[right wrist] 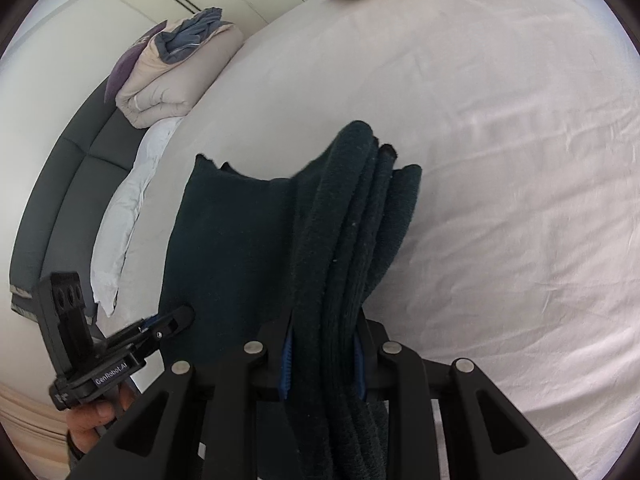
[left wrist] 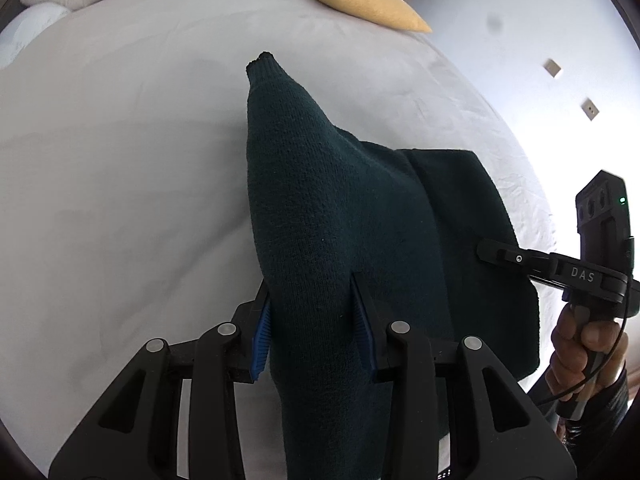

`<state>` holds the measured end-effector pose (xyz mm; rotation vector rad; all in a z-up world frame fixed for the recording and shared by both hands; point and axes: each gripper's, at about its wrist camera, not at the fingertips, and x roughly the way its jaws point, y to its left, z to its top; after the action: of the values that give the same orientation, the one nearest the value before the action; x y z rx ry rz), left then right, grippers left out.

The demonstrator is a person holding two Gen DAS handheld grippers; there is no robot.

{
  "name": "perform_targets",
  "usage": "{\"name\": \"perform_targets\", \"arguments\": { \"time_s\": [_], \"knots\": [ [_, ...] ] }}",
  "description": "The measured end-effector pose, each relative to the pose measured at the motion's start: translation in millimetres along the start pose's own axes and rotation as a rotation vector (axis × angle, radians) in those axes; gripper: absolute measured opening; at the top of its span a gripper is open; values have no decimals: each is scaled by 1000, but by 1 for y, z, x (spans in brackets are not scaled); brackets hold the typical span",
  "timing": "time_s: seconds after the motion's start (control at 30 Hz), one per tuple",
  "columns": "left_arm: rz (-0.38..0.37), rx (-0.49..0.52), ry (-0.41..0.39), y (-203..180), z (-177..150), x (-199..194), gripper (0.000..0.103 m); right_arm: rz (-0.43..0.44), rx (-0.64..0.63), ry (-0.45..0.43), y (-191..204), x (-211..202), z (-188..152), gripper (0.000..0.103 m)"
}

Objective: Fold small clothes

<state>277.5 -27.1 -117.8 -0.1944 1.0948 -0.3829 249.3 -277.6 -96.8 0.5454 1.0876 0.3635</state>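
- Two grippers, and you have both clamped on the same dark green knit garment (left wrist: 320, 208), one in each hand.
- Your left gripper (left wrist: 316, 332) has its jaws partly closed, the blue pads (left wrist: 262, 340) pressing either side of a thick roll of the knit that rises away from the fingers toward the cuff-like end (left wrist: 260, 62).
- Your right gripper (right wrist: 324, 364) is closed narrower still, its pads pinching a bunch of several stacked folds of the same cloth.
- The garment is lifted at both gripped edges; the rest of it hangs and drapes down onto the pale bed sheet (left wrist: 120, 160), where one flat panel (left wrist: 472, 208) lies spread.
- In the left wrist view your right hand (left wrist: 580, 340) shows at the right edge, wrapped round its gripper's handle.
- In the right wrist view your left hand (right wrist: 96, 420) shows at the lower left, likewise on its handle.
- No bin, basket or drawer shows in either view; the bed itself carries everything.
- On the bed, well apart from the garment: a yellow pillow (left wrist: 360, 0) at the far edge, and a folded beige duvet (right wrist: 168, 84) with a blue cloth (right wrist: 192, 36) tucked into its top, near the dark headboard (right wrist: 68, 184).
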Motion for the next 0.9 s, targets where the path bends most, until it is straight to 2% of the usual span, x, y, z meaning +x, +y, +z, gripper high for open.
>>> {"name": "perform_targets", "arguments": {
  "time_s": [0.2,0.27,0.33,0.4,0.47,0.57,0.7,0.8,0.87,0.9],
  "knots": [
    [-35,-32,-4,14,-4,8,45,26,53,14,-26,16,0,33],
    [-22,-38,-5,16,-5,13,55,43,57,5,-32,20,-3,35],
    [-15,-62,-3,24,-5,22,72,60,58,-5,-36,21,-5,35],
    [-23,-106,2,34,-4,27,80,67,54,-15,-36,21,-6,36],
    [-31,-115,-2,38,-2,28,80,74,53,-24,-36,20,-6,37],
    [-1,-93,-34,32,-3,21,80,79,79,-46,-38,11,-11,45],
    [41,-95,-139,27,-10,-10,80,13,76,-100,-34,-11,-16,55],
    [189,-58,-272,11,-17,-41,80,-10,63,-151,-30,-33,-21,58],
    [290,12,-386,-11,-26,-64,86,-43,43,-208,-22,-54,-28,64],
    [333,46,-449,-23,-34,-77,98,-63,28,-233,-17,-62,-32,67]
  ]
}}
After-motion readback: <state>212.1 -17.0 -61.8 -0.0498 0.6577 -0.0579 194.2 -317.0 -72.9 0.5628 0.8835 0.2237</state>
